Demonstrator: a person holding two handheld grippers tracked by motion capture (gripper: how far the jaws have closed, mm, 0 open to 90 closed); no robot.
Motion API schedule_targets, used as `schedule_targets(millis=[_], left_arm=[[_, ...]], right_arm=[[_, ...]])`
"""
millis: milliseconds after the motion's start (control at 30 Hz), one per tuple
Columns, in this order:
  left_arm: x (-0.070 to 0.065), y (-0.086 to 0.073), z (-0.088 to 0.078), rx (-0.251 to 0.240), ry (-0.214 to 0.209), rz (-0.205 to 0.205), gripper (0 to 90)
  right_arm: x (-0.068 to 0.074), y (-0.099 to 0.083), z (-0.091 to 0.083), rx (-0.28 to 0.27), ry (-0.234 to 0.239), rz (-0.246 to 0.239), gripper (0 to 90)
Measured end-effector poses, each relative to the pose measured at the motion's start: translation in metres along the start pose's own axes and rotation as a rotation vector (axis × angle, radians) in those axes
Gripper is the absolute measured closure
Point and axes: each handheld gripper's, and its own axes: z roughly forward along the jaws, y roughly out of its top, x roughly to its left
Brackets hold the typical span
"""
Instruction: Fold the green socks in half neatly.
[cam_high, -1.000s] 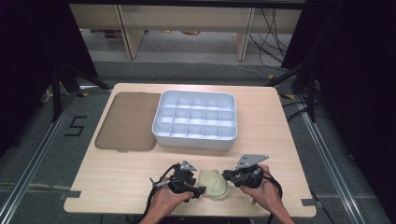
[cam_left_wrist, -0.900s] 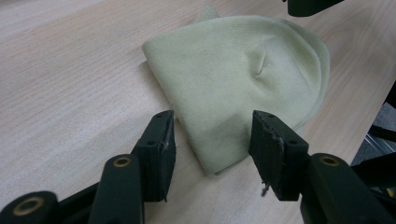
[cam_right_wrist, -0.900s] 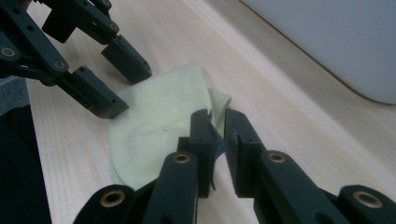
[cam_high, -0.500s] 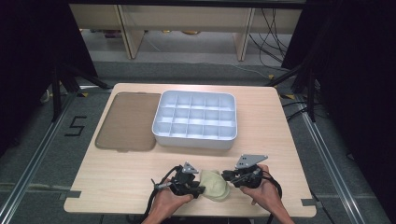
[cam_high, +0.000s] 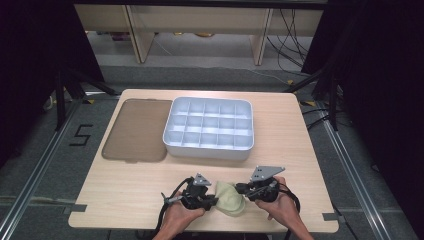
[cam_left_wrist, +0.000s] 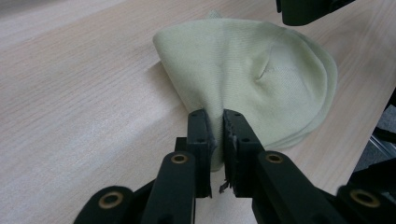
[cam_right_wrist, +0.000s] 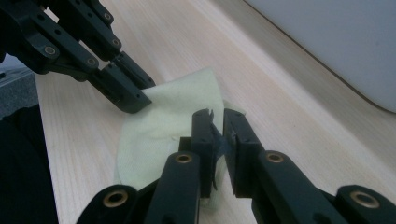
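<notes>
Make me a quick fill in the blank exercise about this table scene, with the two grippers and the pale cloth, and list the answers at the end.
1. Both grippers are pinching the pale yellow-green ____ near the table's front edge.
2. The left gripper and the right gripper each have their jaws ____ on the fabric.
3. The white compartment tray holds ____ in its compartments.
4. The brown lid lies flat to the ____ of the tray in the high view.

Answers: cloth; shut; nothing; left
</notes>
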Motion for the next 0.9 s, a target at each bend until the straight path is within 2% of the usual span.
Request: schedule_targets(millis=[67, 233, 300, 333, 467, 533, 600, 633, 667, 733, 867, 900], left_arm=[[0.001, 0.0, -0.001, 0.008, 0.006, 0.019, 81.7], [0.003, 0.0, -0.004, 0.006, 0.011, 0.023, 82.1], [0.003, 0.001, -0.005, -0.003, 0.013, 0.02, 82.3], [0.003, 0.0, -0.005, -0.017, 0.018, -0.001, 82.2], [0.006, 0.001, -0.007, -0.006, 0.021, 0.008, 82.4], [0.006, 0.0, -0.007, -0.005, 0.024, -0.002, 82.4], [0.007, 0.0, -0.008, 0.004, 0.028, 0.003, 82.4], [0.007, 0.0, -0.007, 0.001, 0.027, 0.003, 82.3], [0.008, 0.0, -0.008, 0.006, 0.025, 0.009, 82.4], [0.008, 0.0, -0.008, -0.005, 0.027, 0.004, 82.5], [0.01, 0.003, -0.012, -0.01, 0.028, 0.012, 82.7], [0.01, 0.003, -0.013, -0.007, 0.028, 0.016, 82.7]], right_arm=[[0.002, 0.002, 0.003, -0.014, 0.0, 0.001, 84.8], [0.002, 0.008, 0.013, 0.007, 0.002, -0.003, 85.7], [0.001, 0.01, 0.017, 0.007, 0.002, -0.003, 85.9], [0.002, 0.011, 0.019, 0.004, -0.001, -0.005, 86.0], [0.001, 0.015, 0.028, 0.022, -0.002, -0.011, 86.3], [0.002, 0.016, 0.032, 0.032, -0.001, -0.004, 86.5], [0.0, 0.016, 0.041, 0.039, -0.025, -0.031, 86.7], [-0.001, 0.017, 0.042, 0.064, -0.019, -0.027, 86.9], [-0.002, 0.016, 0.047, 0.051, -0.025, -0.025, 87.0], [-0.003, 0.017, 0.045, 0.072, -0.018, -0.026, 87.1], [-0.003, 0.016, 0.046, 0.067, -0.024, -0.023, 87.2], [-0.003, 0.016, 0.047, 0.048, -0.023, -0.015, 87.2]])
